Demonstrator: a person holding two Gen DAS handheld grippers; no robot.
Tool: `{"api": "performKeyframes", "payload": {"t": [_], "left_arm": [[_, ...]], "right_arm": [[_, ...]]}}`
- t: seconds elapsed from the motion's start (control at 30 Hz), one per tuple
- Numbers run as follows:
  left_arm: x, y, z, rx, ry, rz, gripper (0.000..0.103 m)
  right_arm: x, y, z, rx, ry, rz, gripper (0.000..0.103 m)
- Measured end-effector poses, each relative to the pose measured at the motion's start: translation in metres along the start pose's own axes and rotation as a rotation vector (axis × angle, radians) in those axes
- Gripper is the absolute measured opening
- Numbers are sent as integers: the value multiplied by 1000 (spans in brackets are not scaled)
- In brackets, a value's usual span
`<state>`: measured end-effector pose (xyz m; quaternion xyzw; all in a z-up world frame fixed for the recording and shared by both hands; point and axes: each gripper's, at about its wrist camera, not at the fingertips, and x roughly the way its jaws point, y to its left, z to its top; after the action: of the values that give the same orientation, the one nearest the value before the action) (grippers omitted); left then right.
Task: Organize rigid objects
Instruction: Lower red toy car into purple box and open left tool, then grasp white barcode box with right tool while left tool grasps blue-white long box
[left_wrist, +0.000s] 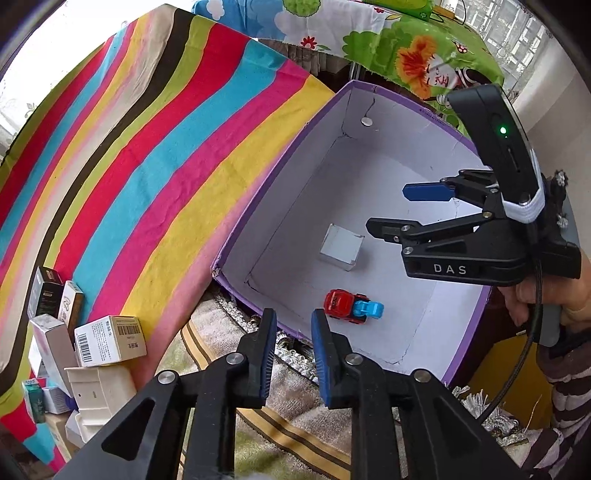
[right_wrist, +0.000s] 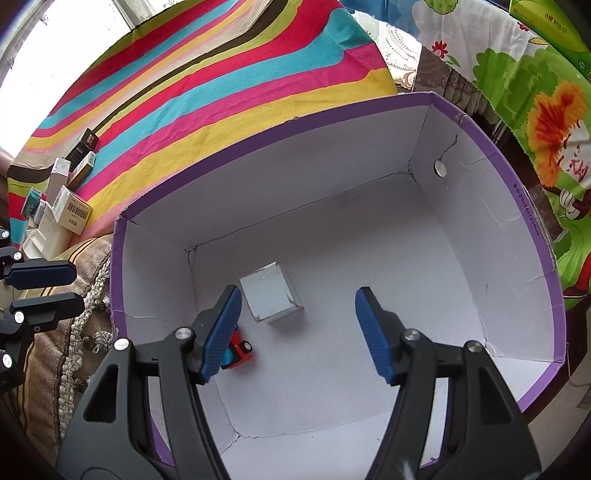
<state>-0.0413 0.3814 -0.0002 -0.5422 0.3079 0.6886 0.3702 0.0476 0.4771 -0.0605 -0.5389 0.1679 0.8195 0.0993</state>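
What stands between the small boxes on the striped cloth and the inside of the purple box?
Nothing visible blocks the way. The small boxes lie on the striped cloth, the purple box is open on top, and only a white cube and toy car lie on its floor.

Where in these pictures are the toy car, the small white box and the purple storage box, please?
toy car (left_wrist: 345, 306), left wrist view, red cab.
small white box (right_wrist: 269, 295), right wrist view, top face.
purple storage box (right_wrist: 517, 177), right wrist view, right rim.

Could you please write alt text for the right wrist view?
The open right tool hangs empty over a purple box holding a small white box and a toy car; the striped cloth lies beyond.
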Motion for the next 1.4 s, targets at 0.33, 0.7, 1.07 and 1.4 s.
{"api": "performKeyframes", "payload": {"t": [0.33, 0.7, 1.07, 1.4], "left_arm": [[-28, 34, -26, -133, -83, -39, 21], [-57, 91, -109, -382, -206, -94, 35], [-75, 141, -199, -609, -293, -100, 36], [-81, 177, -260, -756, -350, -107, 37]], "right_arm": [[-3, -4, 0, 14, -3, 9, 68], [-18, 23, 1, -34, -20, 49, 68], [-52, 87, 8, -161, -66, 96, 73], [-57, 141, 11, -278, -43, 98, 74]]}}
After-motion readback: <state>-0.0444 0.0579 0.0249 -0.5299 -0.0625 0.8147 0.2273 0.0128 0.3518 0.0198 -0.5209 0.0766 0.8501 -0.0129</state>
